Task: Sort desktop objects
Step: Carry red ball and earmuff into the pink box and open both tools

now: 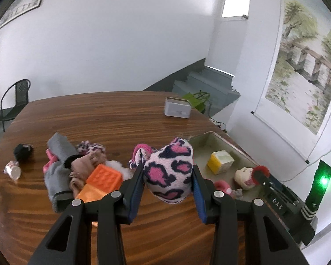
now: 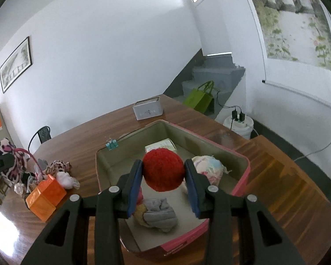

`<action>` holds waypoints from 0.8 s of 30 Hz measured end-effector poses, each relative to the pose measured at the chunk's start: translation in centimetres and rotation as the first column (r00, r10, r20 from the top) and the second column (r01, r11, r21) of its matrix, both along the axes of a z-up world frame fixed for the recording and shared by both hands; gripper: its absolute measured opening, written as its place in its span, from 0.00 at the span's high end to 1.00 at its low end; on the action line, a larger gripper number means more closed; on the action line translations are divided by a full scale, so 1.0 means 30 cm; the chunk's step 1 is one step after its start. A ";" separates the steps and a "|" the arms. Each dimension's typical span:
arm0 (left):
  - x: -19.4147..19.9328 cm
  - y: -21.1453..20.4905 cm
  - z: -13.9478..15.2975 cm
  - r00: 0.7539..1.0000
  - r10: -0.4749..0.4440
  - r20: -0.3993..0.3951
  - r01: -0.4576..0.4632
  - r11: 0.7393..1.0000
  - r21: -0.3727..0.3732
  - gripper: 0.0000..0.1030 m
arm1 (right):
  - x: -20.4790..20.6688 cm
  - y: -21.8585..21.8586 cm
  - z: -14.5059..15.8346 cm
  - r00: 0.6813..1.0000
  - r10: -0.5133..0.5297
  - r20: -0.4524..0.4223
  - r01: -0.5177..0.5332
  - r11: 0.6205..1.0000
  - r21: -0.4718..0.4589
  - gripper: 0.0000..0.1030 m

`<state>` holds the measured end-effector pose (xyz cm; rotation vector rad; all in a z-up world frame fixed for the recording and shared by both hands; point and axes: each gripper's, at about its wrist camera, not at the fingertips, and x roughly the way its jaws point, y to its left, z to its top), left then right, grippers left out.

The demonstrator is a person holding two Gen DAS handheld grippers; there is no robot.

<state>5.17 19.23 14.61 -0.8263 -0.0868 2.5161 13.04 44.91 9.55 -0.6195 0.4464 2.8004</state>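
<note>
Left tongs pinch a fuzzy leopard-print sock; right tongs clamp a round red knitted ball.

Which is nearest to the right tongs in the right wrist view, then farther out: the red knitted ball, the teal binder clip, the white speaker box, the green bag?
1. Red knitted ball: clamped in the right tongs, over the tin tray.
2. Teal binder clip: on the tray's far-left rim.
3. White speaker box: on the table beyond the tray.
4. Green bag: off the table, by the stairs.
</note>
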 end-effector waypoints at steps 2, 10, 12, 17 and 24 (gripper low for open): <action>-0.008 0.037 0.006 1.000 -0.022 -0.007 0.022 1.000 -0.006 0.59 | 0.018 0.018 0.005 0.999 -0.029 -0.028 0.028 0.999 -0.017 0.19; -0.052 0.195 0.015 0.994 -0.109 -0.012 0.109 0.994 -0.014 0.59 | 0.048 0.033 0.012 0.990 -0.128 -0.061 0.128 0.992 0.003 0.19; -0.072 0.231 0.009 0.992 -0.128 0.003 0.128 0.992 -0.012 0.59 | 0.050 0.034 0.014 0.988 -0.143 -0.065 0.144 0.990 0.006 0.19; -0.101 0.312 0.002 0.985 -0.172 0.020 0.172 0.985 -0.010 0.59 | 0.085 0.070 0.022 0.975 -0.204 -0.092 0.203 0.979 -0.025 0.19; -0.138 0.417 -0.037 0.976 -0.209 0.056 0.210 0.977 -0.019 0.59 | 0.114 0.104 0.023 0.959 -0.261 -0.109 0.255 0.965 -0.066 0.19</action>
